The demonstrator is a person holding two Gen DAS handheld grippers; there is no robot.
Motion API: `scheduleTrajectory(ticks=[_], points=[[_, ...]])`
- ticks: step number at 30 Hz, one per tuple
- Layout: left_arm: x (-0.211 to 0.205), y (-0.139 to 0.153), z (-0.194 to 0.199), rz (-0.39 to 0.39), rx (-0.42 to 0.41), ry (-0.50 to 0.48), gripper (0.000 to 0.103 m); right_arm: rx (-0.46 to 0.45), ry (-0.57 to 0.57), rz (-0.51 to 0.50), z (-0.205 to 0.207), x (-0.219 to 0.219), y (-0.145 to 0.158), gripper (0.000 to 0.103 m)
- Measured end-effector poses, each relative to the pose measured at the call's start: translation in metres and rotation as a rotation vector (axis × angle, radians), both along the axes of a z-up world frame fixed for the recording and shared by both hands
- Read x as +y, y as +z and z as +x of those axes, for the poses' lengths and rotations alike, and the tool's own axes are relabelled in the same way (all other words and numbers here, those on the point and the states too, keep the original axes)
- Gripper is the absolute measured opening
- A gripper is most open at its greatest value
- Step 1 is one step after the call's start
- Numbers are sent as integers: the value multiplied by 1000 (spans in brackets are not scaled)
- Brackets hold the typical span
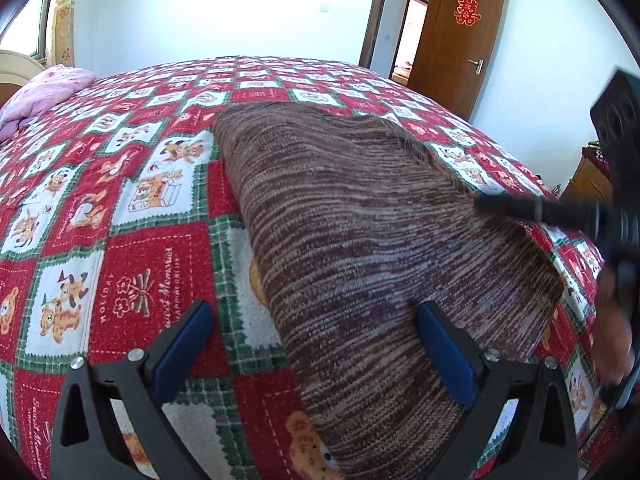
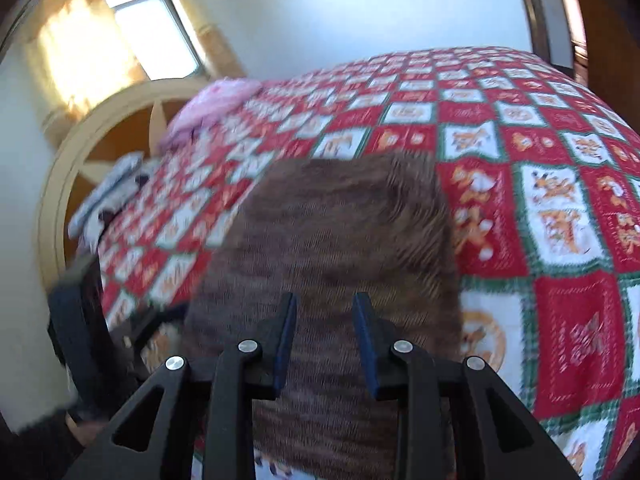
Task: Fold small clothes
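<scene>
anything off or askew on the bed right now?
Nothing stands out. The brown knit garment lies folded and flat on the checked bedspread, set diagonally to its squares. Both grippers, left and right, are open. The right wrist view is motion-blurred.

A home bedroom: quilted bed [image 1: 120, 200], wooden door [image 1: 460, 48], window [image 2: 156, 32]

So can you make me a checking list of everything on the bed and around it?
Surface: bed blanket, red, white and green squares with bears.
Job's things: brown striped knit garment lying flat on the blanket.
Clutter: pink quilt and grey-white cloth pile by the headboard.
Grippers: left gripper jaws wide open above the garment; right gripper jaws open, holding nothing.
Cables: nothing seen.
Surroundings: open wooden door, window, white walls.
</scene>
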State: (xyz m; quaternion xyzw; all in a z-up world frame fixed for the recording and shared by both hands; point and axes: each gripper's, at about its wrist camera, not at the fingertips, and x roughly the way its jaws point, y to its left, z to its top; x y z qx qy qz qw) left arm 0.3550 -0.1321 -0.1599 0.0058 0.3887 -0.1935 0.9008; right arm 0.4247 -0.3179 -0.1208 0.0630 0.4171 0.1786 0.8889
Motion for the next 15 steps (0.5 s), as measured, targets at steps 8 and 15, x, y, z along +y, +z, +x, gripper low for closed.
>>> scheduleTrajectory(ticks=[8, 15], points=[[0, -2, 0, 15, 3, -8, 103, 18, -32, 9, -14, -26, -17, 28], [0, -4, 1, 22, 9, -12, 103, 26, -20, 4, -23, -30, -19, 28]])
